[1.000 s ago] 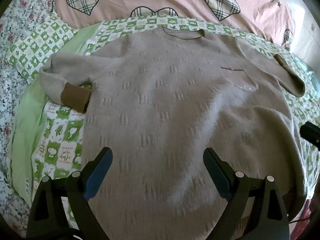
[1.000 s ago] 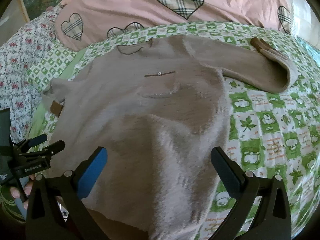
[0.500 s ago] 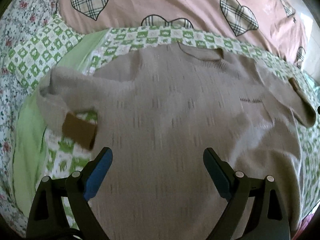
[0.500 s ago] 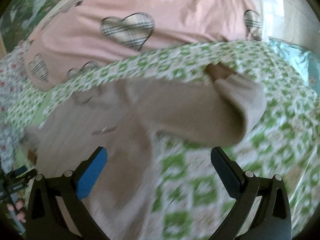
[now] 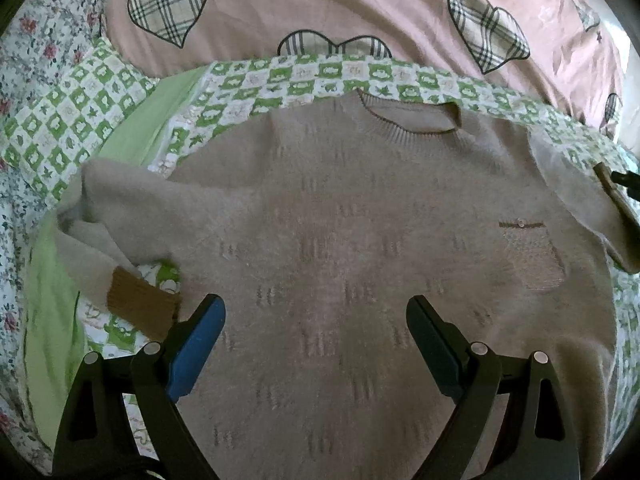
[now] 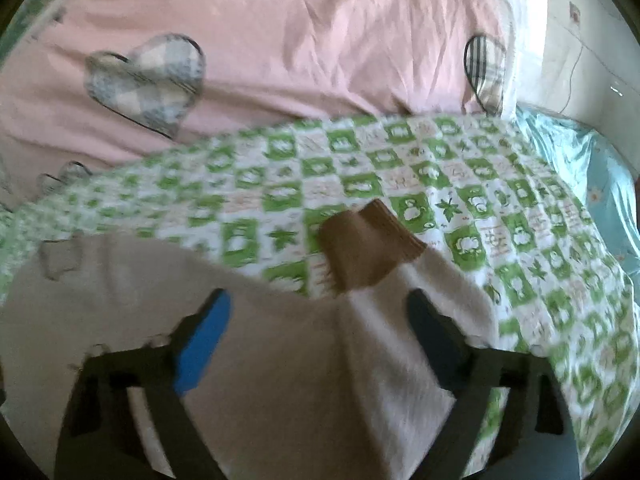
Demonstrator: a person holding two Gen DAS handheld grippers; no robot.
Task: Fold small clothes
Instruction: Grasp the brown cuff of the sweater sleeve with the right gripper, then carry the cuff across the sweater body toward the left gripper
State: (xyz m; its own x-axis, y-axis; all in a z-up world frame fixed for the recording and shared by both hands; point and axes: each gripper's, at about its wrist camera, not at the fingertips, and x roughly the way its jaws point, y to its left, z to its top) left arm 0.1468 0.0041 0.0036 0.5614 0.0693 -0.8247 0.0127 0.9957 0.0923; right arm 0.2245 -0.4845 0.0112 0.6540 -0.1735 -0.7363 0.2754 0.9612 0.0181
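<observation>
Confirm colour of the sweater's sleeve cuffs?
Brown ribbed cuffs on the beige sweater; clearest in left wrist view.

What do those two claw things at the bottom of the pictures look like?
Both are alike: the left gripper and the right gripper each have two black, angular plastic fingers with cut-out slots. A bright blue pad lines the inner face of each finger, and small round silver pins sit at the joints. No cables or markings show.

Left hand-held gripper (image 5: 316, 336) agape; right (image 6: 320, 330) narrowing, empty.
</observation>
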